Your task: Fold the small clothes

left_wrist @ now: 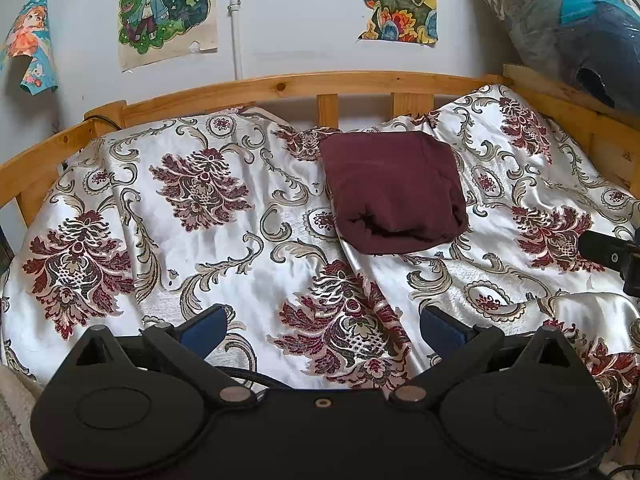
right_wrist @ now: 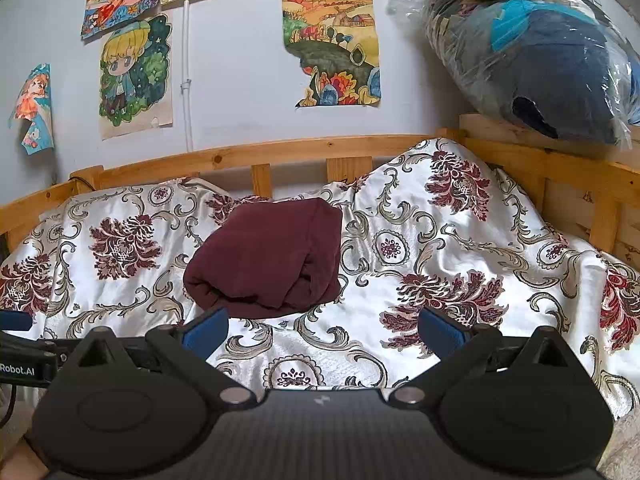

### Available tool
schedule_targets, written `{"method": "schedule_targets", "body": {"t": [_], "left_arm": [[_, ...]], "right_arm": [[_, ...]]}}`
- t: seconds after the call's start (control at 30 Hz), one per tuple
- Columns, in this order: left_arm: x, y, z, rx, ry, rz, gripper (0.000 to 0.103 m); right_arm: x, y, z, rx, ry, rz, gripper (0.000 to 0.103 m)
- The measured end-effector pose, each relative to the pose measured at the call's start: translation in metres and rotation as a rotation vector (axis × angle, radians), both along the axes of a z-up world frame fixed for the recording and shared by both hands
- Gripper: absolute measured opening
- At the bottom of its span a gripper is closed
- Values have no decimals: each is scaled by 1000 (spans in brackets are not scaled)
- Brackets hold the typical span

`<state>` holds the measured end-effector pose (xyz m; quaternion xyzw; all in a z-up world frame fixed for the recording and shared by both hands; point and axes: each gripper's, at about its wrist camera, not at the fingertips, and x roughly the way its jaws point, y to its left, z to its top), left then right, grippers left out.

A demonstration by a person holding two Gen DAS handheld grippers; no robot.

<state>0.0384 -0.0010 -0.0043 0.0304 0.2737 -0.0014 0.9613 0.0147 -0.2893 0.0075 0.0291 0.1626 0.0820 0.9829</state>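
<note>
A maroon garment [left_wrist: 394, 190] lies folded into a thick, squarish bundle on the bedspread [left_wrist: 248, 236], toward the far side of the bed and just near the wooden rail [left_wrist: 304, 84]. Its rolled, open edge faces the near side, with a dark crease running across it. In the right wrist view the same garment [right_wrist: 268, 262] sits left of centre, its layered end turned near and right.

The left gripper [left_wrist: 324, 330] hangs above the near part of the bedspread with its blue-padded fingers [left_wrist: 204, 330] spread wide and nothing between them. It is well apart from the garment. The right gripper [right_wrist: 324, 330] is likewise spread wide and empty; its left finger [right_wrist: 206, 332] sits just near of the garment's near edge in the picture, though whether it touches the cloth I cannot tell.

The bedspread is white satin with dark red floral medallions and grey scrolls, rumpled, and bunched up against the rail at the far right. Above the rail, drawings [right_wrist: 136, 76] are stuck to the pale wall. At the far right a plastic-wrapped bundle [right_wrist: 536, 60] rests on the wooden frame.
</note>
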Motion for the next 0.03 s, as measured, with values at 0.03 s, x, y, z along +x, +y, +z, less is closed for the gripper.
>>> {"method": "schedule_targets", "body": {"t": [0.03], "left_arm": [[0,0,0,1,1,2,102]], "right_arm": [[0,0,-1,-1,2,0,103]]}}
